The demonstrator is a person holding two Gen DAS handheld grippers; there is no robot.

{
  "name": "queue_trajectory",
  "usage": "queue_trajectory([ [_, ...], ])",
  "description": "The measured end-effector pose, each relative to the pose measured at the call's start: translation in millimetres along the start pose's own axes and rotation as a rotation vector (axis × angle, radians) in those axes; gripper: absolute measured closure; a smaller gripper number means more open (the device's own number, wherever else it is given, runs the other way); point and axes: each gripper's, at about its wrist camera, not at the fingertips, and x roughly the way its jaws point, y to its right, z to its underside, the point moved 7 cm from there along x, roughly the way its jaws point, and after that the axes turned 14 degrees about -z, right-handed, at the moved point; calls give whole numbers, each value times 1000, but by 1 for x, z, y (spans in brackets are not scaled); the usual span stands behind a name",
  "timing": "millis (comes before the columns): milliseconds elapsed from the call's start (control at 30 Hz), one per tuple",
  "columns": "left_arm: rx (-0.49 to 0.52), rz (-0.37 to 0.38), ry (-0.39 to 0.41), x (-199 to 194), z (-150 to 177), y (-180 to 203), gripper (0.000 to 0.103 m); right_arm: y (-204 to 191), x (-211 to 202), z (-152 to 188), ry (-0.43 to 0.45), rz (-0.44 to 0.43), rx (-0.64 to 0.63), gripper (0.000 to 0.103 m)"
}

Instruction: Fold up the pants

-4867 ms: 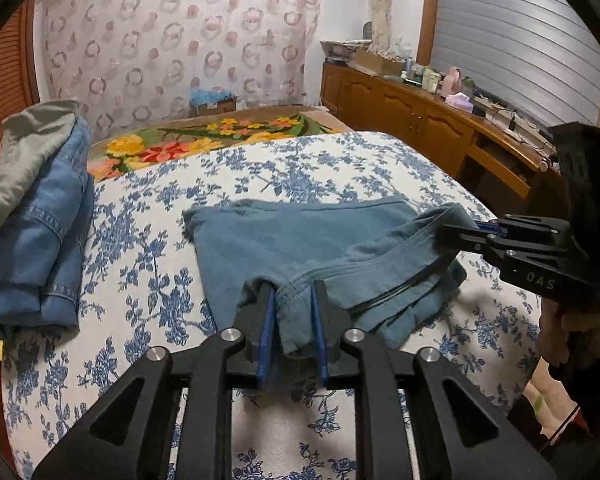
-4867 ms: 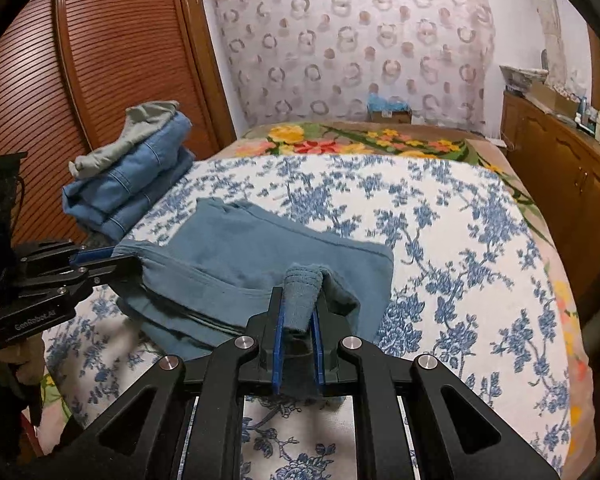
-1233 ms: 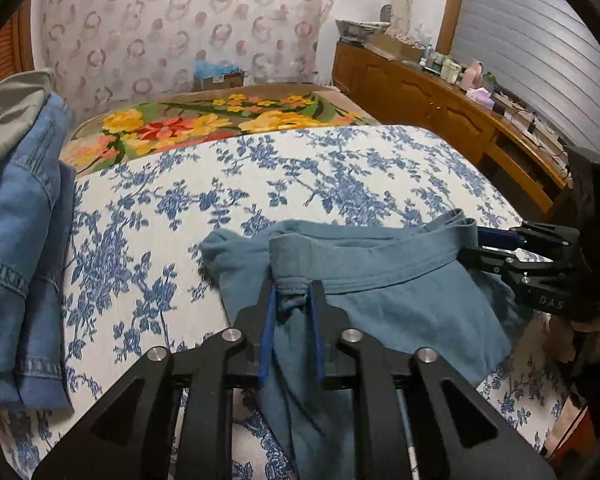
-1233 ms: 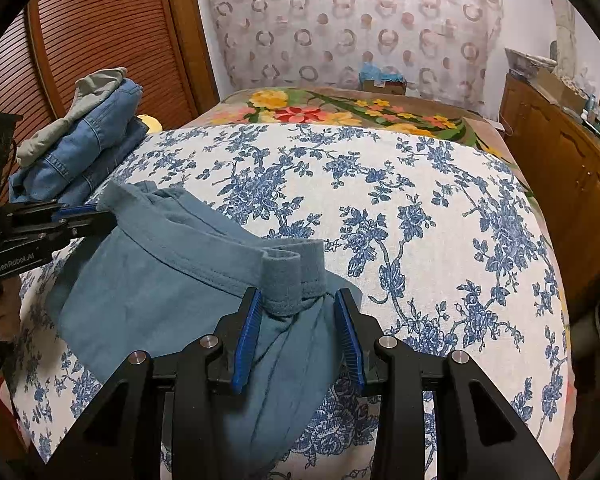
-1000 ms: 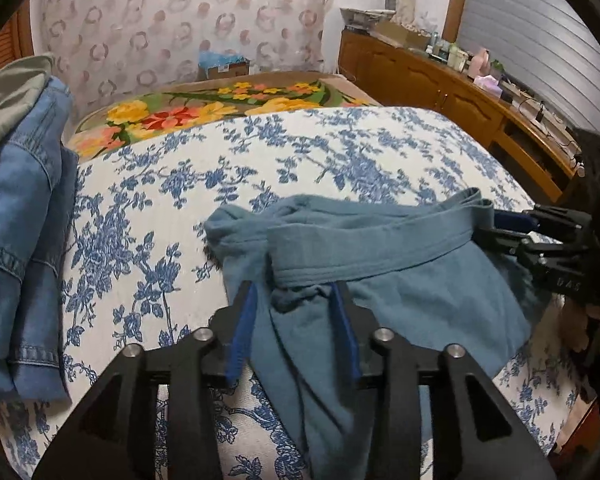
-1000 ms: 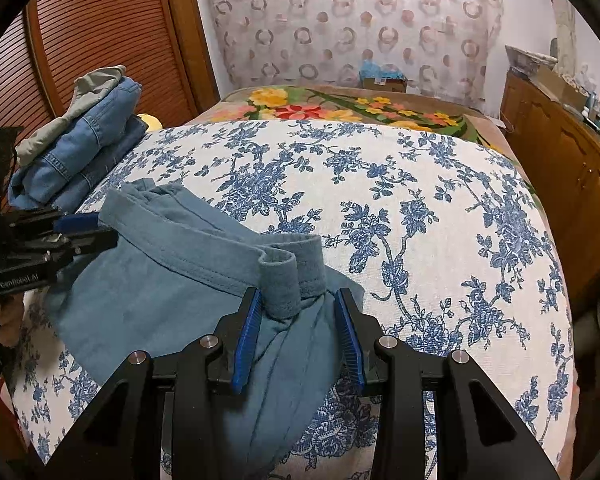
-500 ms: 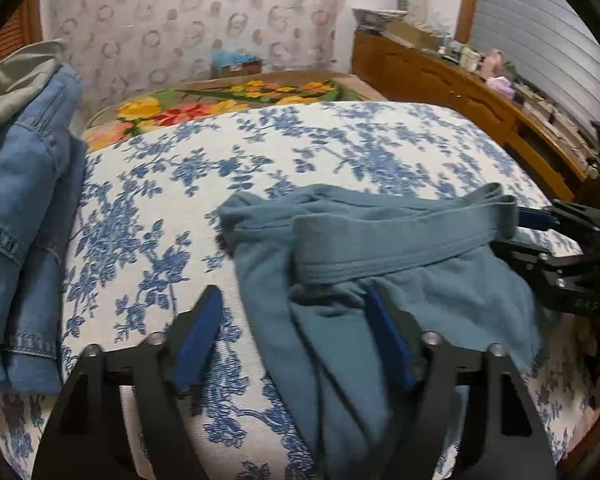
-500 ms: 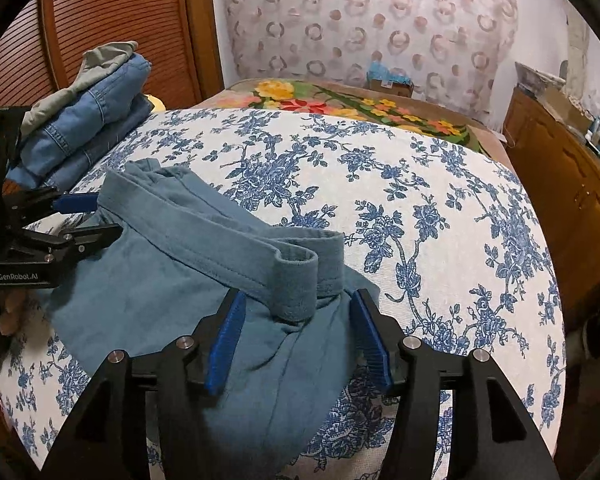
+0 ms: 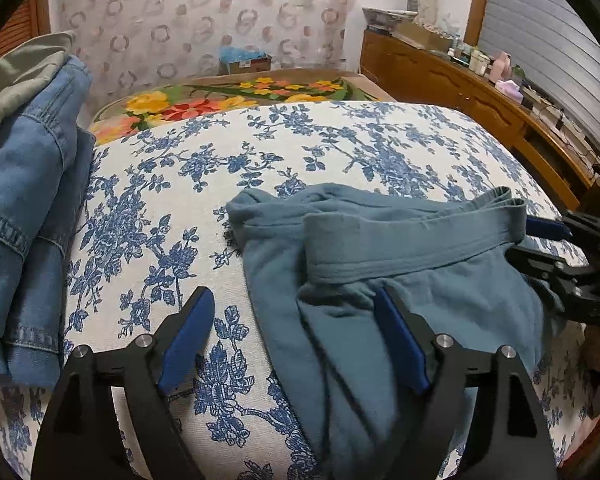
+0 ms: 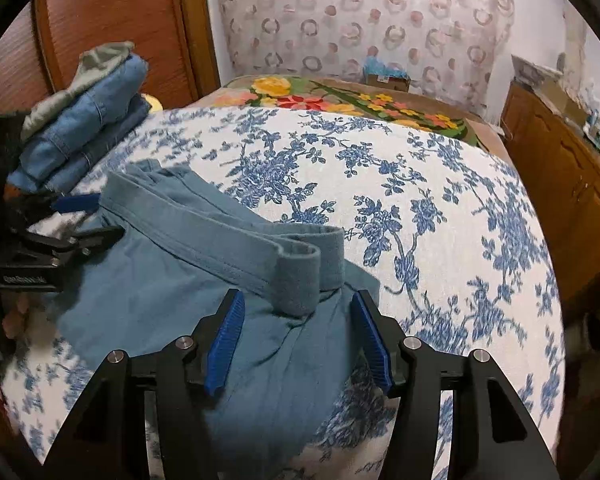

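Pants [image 9: 400, 320]: soft matt blue-grey knit cloth, thicker stitched waistband. Bed cover [image 9: 340, 148]: matt woven cloth, blue floral print. Stacked jeans [image 9: 24, 184]: coarse denim, visible seams. Left gripper [image 9: 292, 332]: matt black plastic, ridged blue pads [image 9: 188, 332], 2 shiny metal screws per finger. Wardrobe door [image 10: 112, 12]: slatted reddish wood, faint sheen.

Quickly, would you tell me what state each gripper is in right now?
Left gripper: opening, holding nothing, over the pants.
Right gripper: open, holding nothing.
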Motion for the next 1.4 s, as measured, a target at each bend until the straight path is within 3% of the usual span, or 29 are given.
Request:
queue_trajectory([
  [233, -8, 19, -19, -16, 7, -1, 20, -19, -34, 20, 47, -2, -36, 45],
  [467, -19, 90, 68, -61, 32, -2, 21, -26, -55, 49, 41, -25, -38, 45],
  [600, -9, 112, 57, -71, 55, 0, 33, -26, -62, 68, 19, -31, -47, 46],
  [767, -22, 155, 51, -78, 70, 2, 50, -25, -63, 72, 0, -43, -40, 58],
  [900, -34, 163, 39, -76, 71, 2, 50, -26, -61, 65, -4, -44, -48, 66],
  [1033, -29, 168, 35, -75, 67, 7, 50, -25, -52, 61, -10, -57, -58, 93],
  [1067, -25, 163, 37, -75, 66, 7, 51, -25, -53, 60, -3, -55, -59, 95],
  [1167, -21, 147, 34, -72, 65, 7, 66, -21, -63, 54, 61, -47, -42, 98],
  [1267, -26, 136, 28, -68, 65, 4, 67, -20, -72, 54, 108, -23, -35, 98],
  [1400, -31, 143, 23, -65, 65, 4, 67, -24, -58, 66, 46, -26, -52, 98],
])
